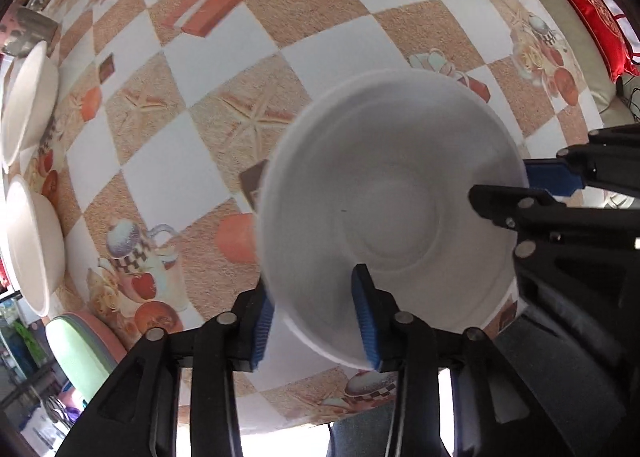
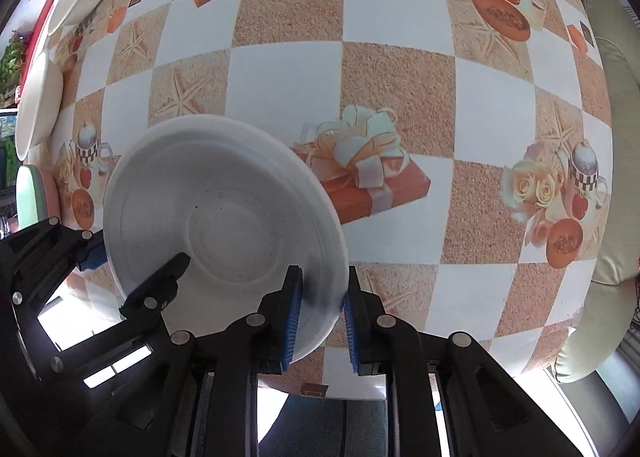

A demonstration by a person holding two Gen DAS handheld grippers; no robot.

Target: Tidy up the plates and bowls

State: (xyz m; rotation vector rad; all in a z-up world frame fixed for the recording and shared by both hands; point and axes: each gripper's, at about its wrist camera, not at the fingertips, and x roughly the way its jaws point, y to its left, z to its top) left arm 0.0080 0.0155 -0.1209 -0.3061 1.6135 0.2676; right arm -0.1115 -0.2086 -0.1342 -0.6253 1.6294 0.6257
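Task barely begun: you carry one white bowl [image 2: 224, 217] above checked tablecloth [image 1: 224, 69]; two cream bowls [image 1: 28, 101] and pastel plates [image 1: 80, 349] wait unsorted, well left of it.

Right gripper [image 2: 320, 317]: nearly closed, pads pinching bowl's rim.

Left gripper [image 1: 316, 321]: part open astride rim, grip unclear.

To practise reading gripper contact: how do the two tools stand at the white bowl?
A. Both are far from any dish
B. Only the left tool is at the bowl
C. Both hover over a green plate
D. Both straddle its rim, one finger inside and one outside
D: the left tool and the right tool each have one blue pad inside and one outside the white bowl's rim.
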